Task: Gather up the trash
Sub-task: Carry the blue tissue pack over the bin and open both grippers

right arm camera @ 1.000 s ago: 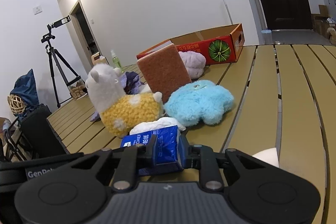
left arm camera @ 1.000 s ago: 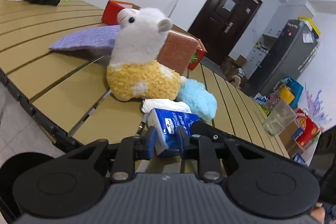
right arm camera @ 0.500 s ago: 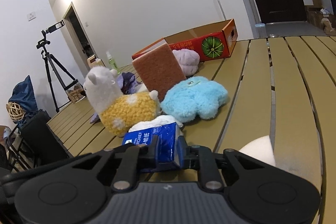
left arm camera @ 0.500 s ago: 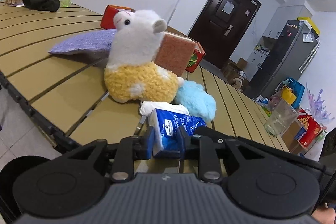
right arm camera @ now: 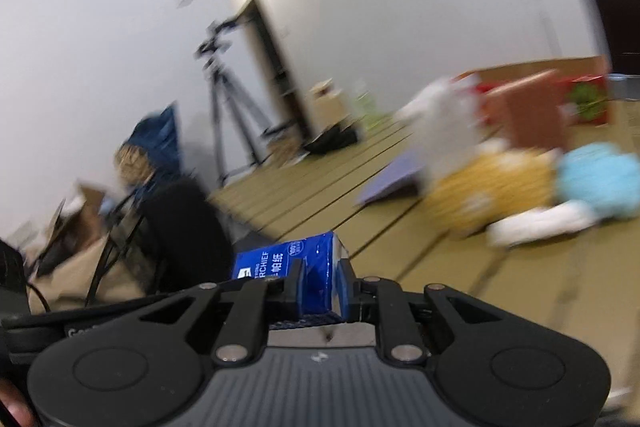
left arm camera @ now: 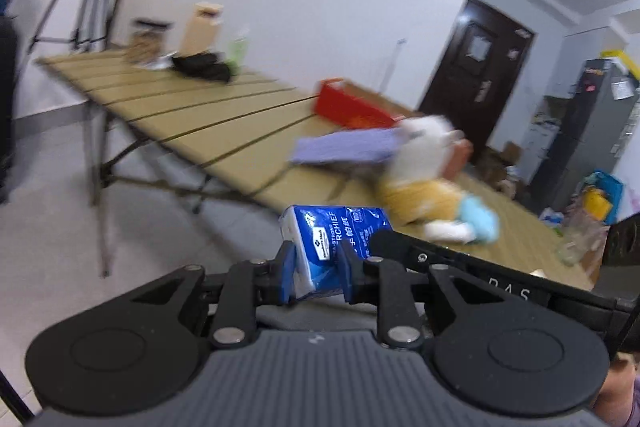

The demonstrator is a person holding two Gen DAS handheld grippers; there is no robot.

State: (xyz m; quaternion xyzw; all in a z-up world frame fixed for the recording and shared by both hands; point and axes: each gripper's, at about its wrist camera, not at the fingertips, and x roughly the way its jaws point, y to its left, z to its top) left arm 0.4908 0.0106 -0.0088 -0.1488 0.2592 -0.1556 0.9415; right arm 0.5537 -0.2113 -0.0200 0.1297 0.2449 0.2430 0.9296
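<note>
A blue handkerchief tissue pack (left arm camera: 334, 243) is held by both grippers at once. My left gripper (left arm camera: 316, 269) is shut on one end of it. My right gripper (right arm camera: 319, 285) is shut on the other end of the pack (right arm camera: 296, 265). The pack is lifted off the slatted wooden table (left arm camera: 208, 115) and hangs beyond its near edge, over the floor. A crumpled white tissue (left arm camera: 446, 229) lies on the table next to the plush toys; it also shows in the right wrist view (right arm camera: 540, 223).
On the table are a white and yellow alpaca plush (left arm camera: 420, 171), a light blue plush (right arm camera: 600, 183), a purple cloth (left arm camera: 344, 147), a brown sponge block (right arm camera: 532, 111) and a red cardboard box (left arm camera: 352, 107). A tripod (right arm camera: 228, 99) and a black bin (right arm camera: 184, 231) stand to the left.
Both grippers have pulled back and swung left with the tissue pack, lifting it off the table and away from the plush toys. The views are motion-blurred now.
</note>
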